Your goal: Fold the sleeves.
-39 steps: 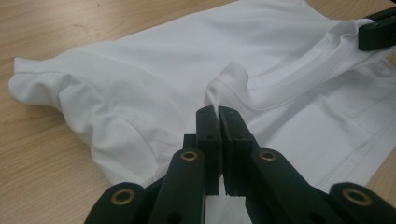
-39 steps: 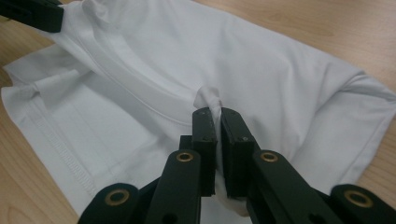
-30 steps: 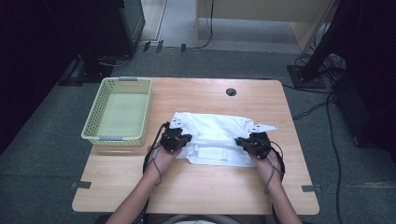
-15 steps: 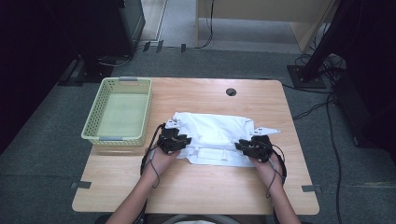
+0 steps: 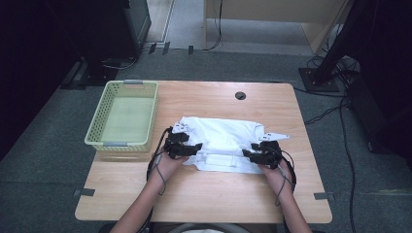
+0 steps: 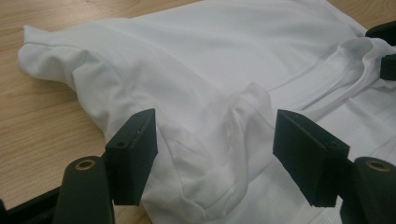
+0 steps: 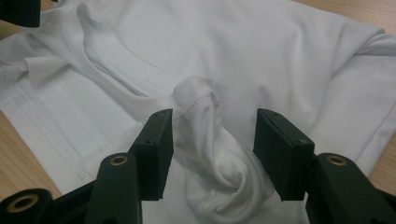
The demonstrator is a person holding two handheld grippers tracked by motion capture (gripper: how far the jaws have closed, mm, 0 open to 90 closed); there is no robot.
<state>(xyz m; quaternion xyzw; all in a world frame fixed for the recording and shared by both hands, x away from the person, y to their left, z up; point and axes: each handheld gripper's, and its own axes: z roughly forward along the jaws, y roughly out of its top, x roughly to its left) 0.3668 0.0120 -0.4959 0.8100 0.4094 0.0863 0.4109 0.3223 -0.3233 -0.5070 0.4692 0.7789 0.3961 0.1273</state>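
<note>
- While its jaws have just been opening, the left tool (image 5: 183, 147) stands over the left end of the white T-shirt (image 5: 221, 141), with a bunched ridge of cloth between the pads but free of both.
- Likewise the right tool (image 5: 261, 154) has just been parting its jaws; a twisted fold of the shirt near the neckline rises between them, gripped by neither.
- Both tools sit at the shirt's near edge, one at either end, with the person's forearms coming in from below.
- That T-shirt lies folded and flat on the tabletop (image 5: 204, 194), about mid-width, its right side ending short of the tabletop's right edge.
- Bare wood runs as a broad strip between the shirt and the near edge, and another behind it up to the round cable hole (image 5: 240, 95).
- At the left rear stands a pale green plastic basket (image 5: 104, 138), just beside the left tool's hand, its near rim over the tabletop's left side; its floor shows bare.
</note>
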